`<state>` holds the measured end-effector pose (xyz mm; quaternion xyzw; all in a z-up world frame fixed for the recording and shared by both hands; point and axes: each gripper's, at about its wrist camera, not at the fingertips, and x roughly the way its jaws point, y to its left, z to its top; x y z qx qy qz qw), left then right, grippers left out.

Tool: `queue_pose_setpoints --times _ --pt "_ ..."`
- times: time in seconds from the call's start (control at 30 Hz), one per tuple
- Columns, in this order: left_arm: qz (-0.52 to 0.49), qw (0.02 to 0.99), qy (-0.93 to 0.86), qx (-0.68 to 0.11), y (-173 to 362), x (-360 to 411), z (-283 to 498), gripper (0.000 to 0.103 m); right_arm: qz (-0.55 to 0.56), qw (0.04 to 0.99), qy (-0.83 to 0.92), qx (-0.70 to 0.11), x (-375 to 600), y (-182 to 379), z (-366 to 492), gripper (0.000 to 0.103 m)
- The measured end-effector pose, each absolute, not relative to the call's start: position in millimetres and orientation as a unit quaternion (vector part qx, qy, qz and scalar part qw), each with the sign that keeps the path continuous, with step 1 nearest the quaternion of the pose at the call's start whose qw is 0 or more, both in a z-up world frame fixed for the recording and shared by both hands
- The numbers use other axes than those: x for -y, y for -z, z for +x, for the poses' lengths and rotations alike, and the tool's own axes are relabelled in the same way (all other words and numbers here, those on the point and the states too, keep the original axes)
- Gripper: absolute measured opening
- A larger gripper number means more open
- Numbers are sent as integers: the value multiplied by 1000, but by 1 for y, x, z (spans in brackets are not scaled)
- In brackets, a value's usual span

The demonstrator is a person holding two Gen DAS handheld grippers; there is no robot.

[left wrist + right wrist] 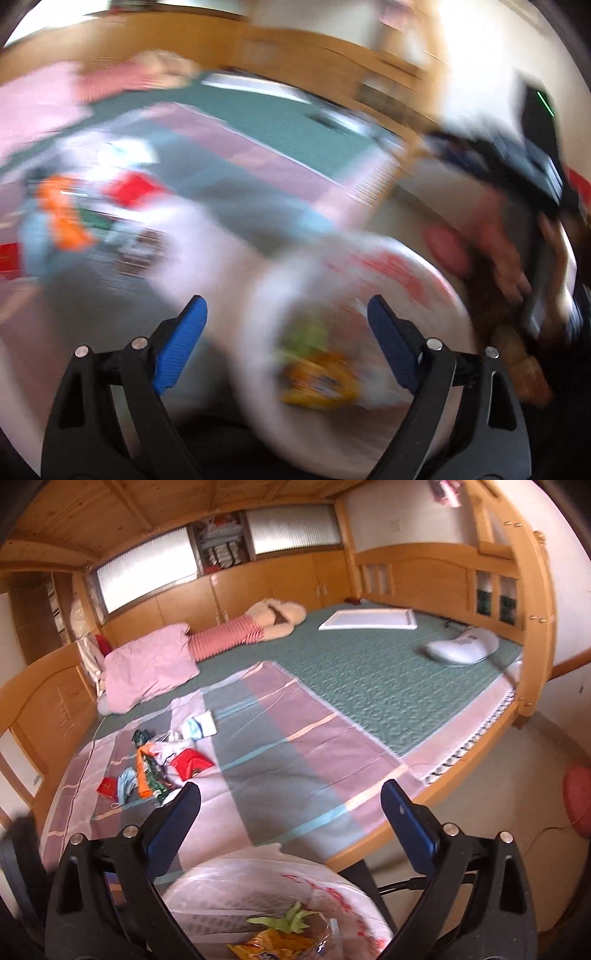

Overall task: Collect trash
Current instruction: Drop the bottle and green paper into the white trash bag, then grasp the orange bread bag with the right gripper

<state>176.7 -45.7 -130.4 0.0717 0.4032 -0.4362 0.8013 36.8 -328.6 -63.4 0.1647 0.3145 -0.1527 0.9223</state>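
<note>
Where the left wrist view is smeared by blur, only colours are read; the trash bag (pixel 258 893) is cut off at six o'clock. Its translucent white film holds green and yellow wrappers. Scattered trash (pixel 155 764) is seen at nine o'clock on the bed (pixel 369 686). Left gripper (pixel 288 332) and right gripper (pixel 291 808) are spread wide, holding nothing.

Left gripper (pixel 286 317) and right gripper (pixel 291 803) angle downward, jaws spread wide, empty.

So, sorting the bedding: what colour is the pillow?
Pink; the pillow shows best in the right wrist view.
</note>
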Motion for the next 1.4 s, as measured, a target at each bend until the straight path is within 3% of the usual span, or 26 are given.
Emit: queue_pose_setpoints --times 0.2,0.3,0.47,0.8,0.87,0.93,1.0,1.07,1.1,1.3,1.4 --pt "92 929 122 -338 111 -45 270 90 156 916 81 -362 281 80 124 96" --pt "69 922 34 -380 129 -99 295 90 130 916 44 -378 243 94 171 96" --pt "-109 883 -14 -456 147 -184 322 93 118 898 -34 -423 171 133 267 96" --pt "-170 861 -45 -477 170 -233 321 95 78 850 47 -518 101 225 432 96" --pt "-181 858 -52 -478 171 -241 321 95 100 835 30 -541 100 246 433 96" --pt "-193 853 -55 -481 172 -247 322 95 82 841 39 -534 92 250 422 80" --pt "-204 851 -56 -480 172 -251 322 95 70 848 15 -526 80 244 406 72" --pt "-210 852 -53 -477 171 -250 320 95 90 842 -39 -531 68 238 388 70" --pt "-209 853 -52 -476 170 -250 319 95 92 838 -67 -534 59 234 377 63" --pt "-213 850 -57 -479 172 -249 317 95 77 805 -211 -549 9 214 319 63" --pt "-217 846 -61 -483 175 -251 316 95 26 834 -169 -524 6 201 306 74"
